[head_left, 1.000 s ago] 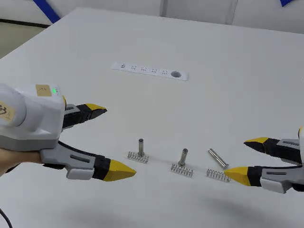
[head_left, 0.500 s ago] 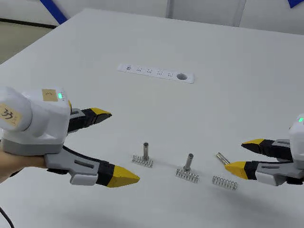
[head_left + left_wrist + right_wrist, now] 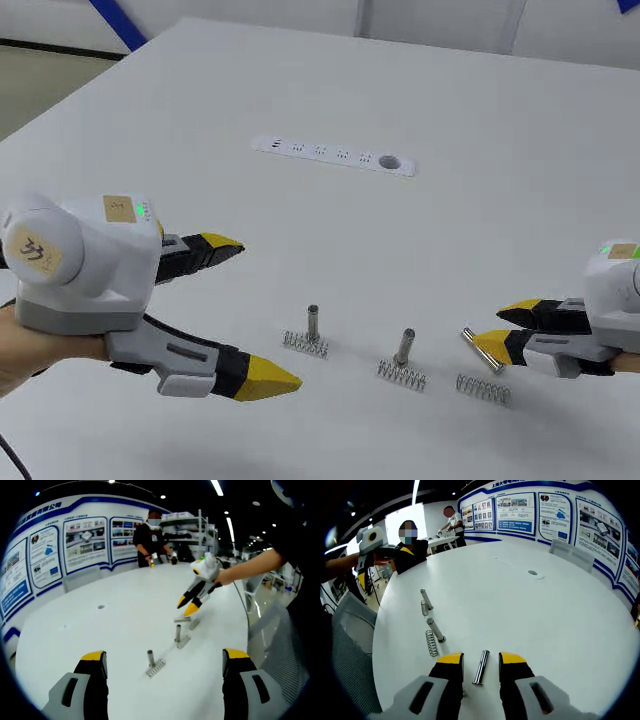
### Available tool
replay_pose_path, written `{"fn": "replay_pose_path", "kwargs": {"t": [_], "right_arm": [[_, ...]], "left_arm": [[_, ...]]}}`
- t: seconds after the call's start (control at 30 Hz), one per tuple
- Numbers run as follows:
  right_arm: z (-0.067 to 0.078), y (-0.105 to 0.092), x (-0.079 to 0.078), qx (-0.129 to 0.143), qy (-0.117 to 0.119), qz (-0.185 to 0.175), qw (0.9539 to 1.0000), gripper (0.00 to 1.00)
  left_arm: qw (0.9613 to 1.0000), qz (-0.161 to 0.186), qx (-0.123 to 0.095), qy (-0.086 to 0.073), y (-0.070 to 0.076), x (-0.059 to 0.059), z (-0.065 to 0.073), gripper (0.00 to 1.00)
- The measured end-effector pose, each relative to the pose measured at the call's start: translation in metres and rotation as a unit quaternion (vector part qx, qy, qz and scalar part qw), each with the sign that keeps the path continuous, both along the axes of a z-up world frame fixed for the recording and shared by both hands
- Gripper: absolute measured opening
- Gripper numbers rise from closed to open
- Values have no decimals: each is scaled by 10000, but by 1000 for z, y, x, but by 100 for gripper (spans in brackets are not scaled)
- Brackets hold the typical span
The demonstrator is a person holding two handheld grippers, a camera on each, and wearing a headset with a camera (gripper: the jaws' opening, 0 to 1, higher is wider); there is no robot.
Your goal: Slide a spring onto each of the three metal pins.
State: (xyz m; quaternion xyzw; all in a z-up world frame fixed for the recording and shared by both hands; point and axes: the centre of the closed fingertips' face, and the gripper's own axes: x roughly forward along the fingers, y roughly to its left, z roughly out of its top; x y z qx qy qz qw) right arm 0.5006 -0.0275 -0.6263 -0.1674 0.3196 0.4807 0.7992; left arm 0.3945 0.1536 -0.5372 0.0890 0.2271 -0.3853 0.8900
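Two metal pins (image 3: 313,321) (image 3: 405,346) stand upright on the white table (image 3: 420,240), each with a spring (image 3: 305,345) (image 3: 401,376) lying at its foot. A third pin (image 3: 480,349) lies flat, with a third spring (image 3: 483,389) just in front of it. My right gripper (image 3: 503,327) is low at the right, its jaws narrowed on either side of the lying pin (image 3: 481,666), a small gap showing on both sides. My left gripper (image 3: 250,312) hovers wide open left of the pins, holding nothing; in its own view the nearest pin (image 3: 151,657) is ahead.
A white power strip (image 3: 335,156) lies flush in the table further back. Other people stand beyond the table's far side in both gripper views. Wall posters line the room.
My right gripper has moved from beside the right-hand spring up to the lying pin, and its jaws have narrowed around it. The left gripper has stayed open in about the same place.
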Motion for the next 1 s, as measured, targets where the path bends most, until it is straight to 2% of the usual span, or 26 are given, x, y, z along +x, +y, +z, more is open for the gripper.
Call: {"fn": "replay_pose_path", "kwargs": {"t": [0.13,0.37,0.7,0.83,0.9,0.93,0.97,1.0], "right_arm": [[-13,3,4,-92,138,-97,9998,25],[-27,8,9,-235,244,-187,9992,20],[-36,6,16,-329,346,-350,9982,12],[-35,7,16,-437,206,-347,9982,9],[-35,7,16,-462,230,-392,9979,9],[-35,8,15,-492,229,-350,9979,9],[-35,6,15,-637,99,-135,9978,9],[-35,7,15,-622,129,-183,9978,9]], "left_arm": [[10000,13,20,68,2,-2,-4,97],[9999,47,18,142,3,-5,-9,97],[9997,124,-71,173,4,-3,-10,97],[9997,125,-56,181,5,-2,-12,96],[9997,128,-77,189,4,-2,-12,96],[9997,126,-90,193,4,-2,-12,96],[9997,120,-111,199,3,-2,-12,95],[9997,108,-116,206,2,-3,-12,95]]}}
